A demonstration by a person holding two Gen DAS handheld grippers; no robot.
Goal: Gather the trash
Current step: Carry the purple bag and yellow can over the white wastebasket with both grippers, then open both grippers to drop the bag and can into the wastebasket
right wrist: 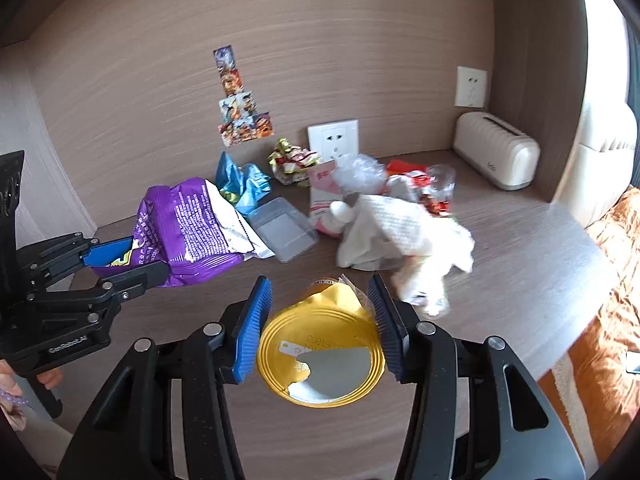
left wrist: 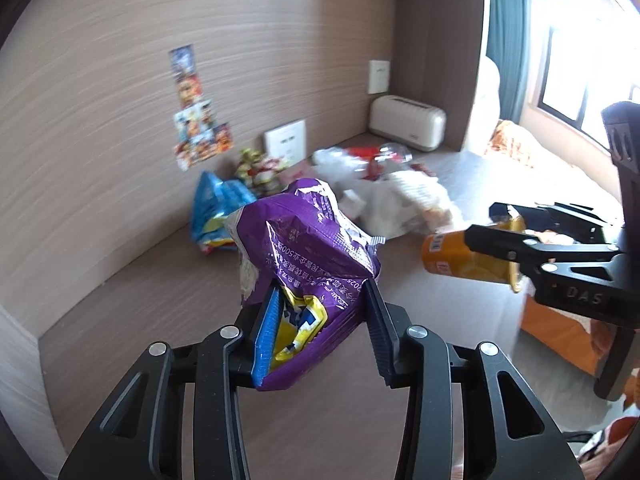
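My left gripper (left wrist: 320, 320) is shut on a crumpled purple snack bag (left wrist: 308, 240) and holds it above the wooden desk (left wrist: 168, 308). It also shows at the left of the right wrist view (right wrist: 124, 260) with the purple bag (right wrist: 188, 224). My right gripper (right wrist: 320, 320) is shut on a yellow cup-shaped container (right wrist: 320, 356), its torn foil lid facing the camera. The left wrist view shows that container (left wrist: 468, 256) at the right in the right gripper (left wrist: 500, 236). More trash lies further back: a white cloth or tissue pile (right wrist: 400, 236) and a blue wrapper (right wrist: 244, 184).
A clear plastic tray (right wrist: 284, 228), a pink-white packet (right wrist: 324, 196), red wrappers (right wrist: 432, 188) and a crinkled clear bag (right wrist: 356, 172) lie on the desk. A cream toaster-like box (right wrist: 496, 152) stands back right. Wall sockets (right wrist: 332, 138) and stickers (right wrist: 240, 100) are behind. An orange bed (right wrist: 612, 320) lies right.
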